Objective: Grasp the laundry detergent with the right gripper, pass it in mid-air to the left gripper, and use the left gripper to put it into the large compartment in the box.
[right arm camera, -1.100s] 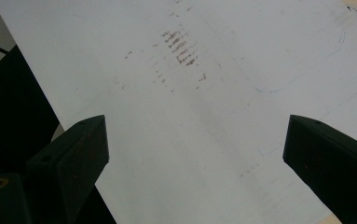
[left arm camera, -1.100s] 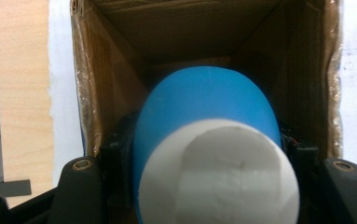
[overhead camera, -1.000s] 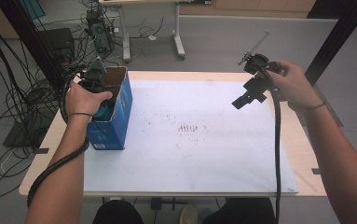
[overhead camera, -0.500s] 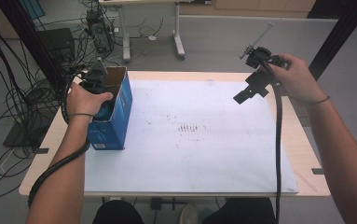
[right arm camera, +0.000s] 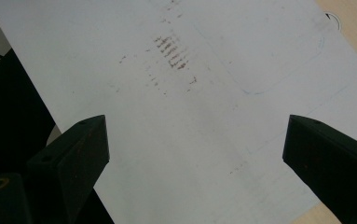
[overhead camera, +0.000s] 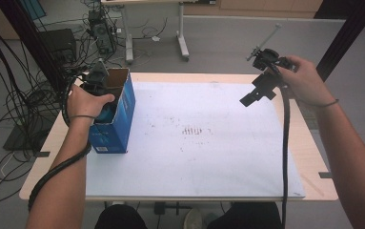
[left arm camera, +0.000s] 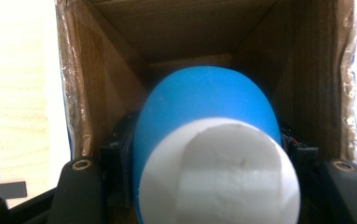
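Here the worktop (overhead camera: pixel 313 157) carries a white sheet (overhead camera: pixel 208 157) with faint brown smudges near its middle. A blue cardboard box (overhead camera: pixel 118 124), open at the top, stands at the sheet's left edge. Left tool (overhead camera: pixel 99 81) reaches into the box, jaws clenched on a blue-and-white bottle (left arm camera: pixel 209 140). Right tool (right arm camera: pixel 195 154) hangs above the sheet's far right corner, jaws released, nothing between them.
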`<control>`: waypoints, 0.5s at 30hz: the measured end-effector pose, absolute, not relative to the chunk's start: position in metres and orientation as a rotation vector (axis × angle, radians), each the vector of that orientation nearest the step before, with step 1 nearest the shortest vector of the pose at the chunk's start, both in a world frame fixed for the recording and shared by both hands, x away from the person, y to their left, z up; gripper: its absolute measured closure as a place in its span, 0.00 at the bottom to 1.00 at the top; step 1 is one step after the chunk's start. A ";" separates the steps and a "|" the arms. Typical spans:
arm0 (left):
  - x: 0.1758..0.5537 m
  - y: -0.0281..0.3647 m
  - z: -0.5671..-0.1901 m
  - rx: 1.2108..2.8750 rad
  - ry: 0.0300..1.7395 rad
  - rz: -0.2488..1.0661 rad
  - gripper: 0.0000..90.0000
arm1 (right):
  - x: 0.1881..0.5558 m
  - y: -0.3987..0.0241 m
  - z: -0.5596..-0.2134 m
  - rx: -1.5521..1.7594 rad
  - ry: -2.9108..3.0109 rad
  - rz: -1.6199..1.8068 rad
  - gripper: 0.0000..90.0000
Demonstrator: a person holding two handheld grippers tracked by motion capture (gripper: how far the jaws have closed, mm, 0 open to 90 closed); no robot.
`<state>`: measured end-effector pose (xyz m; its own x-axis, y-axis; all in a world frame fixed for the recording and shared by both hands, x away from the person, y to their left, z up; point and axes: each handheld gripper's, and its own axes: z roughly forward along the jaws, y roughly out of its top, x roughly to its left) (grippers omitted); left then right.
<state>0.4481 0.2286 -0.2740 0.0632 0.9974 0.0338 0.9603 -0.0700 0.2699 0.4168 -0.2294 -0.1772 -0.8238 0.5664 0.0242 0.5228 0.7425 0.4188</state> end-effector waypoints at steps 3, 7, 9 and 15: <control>0.448 0.229 -0.274 2.155 2.011 0.315 0.42 | 0.417 -0.229 -0.178 0.886 2.837 0.638 0.07; 0.448 0.229 -0.274 2.155 2.012 0.314 0.42 | 0.417 -0.230 -0.179 0.884 2.841 0.641 0.07; 0.448 0.229 -0.274 2.156 2.013 0.313 0.42 | 0.417 -0.231 -0.181 0.886 2.837 0.636 0.07; 0.448 0.228 -0.274 2.156 2.016 0.312 0.42 | 0.417 -0.233 -0.181 0.891 2.834 0.644 0.07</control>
